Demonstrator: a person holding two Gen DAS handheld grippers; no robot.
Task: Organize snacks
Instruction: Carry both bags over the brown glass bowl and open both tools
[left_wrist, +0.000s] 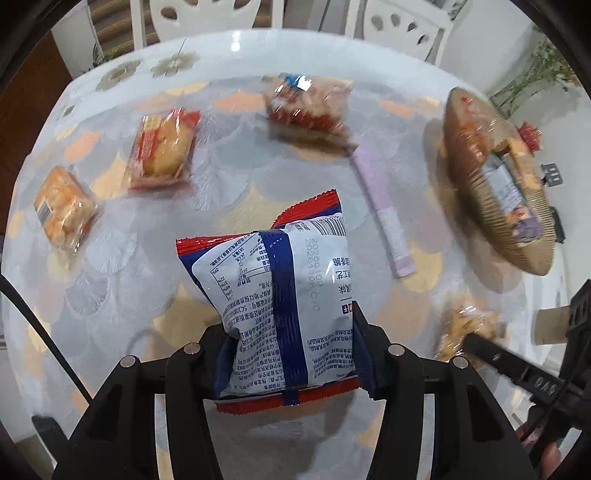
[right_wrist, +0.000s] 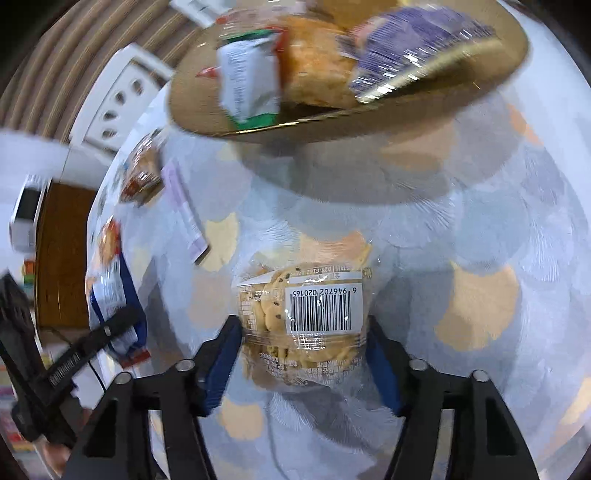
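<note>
Snack bag (left_wrist: 280, 295) — left tool (left_wrist: 291, 354) (steeply down)

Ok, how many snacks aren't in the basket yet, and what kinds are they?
Clear-wrapped snacks lying loose: 3
Purple stick sachet: 1
Blue-and-white bag in the left hand-held gripper: 1
Cookie packet in the right hand-held gripper: 1
Total: 6

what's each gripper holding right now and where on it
Left gripper clamps the red, white and blue snack bag across its lower sides. Right gripper clamps the clear cookie pack by its two sides.
</note>
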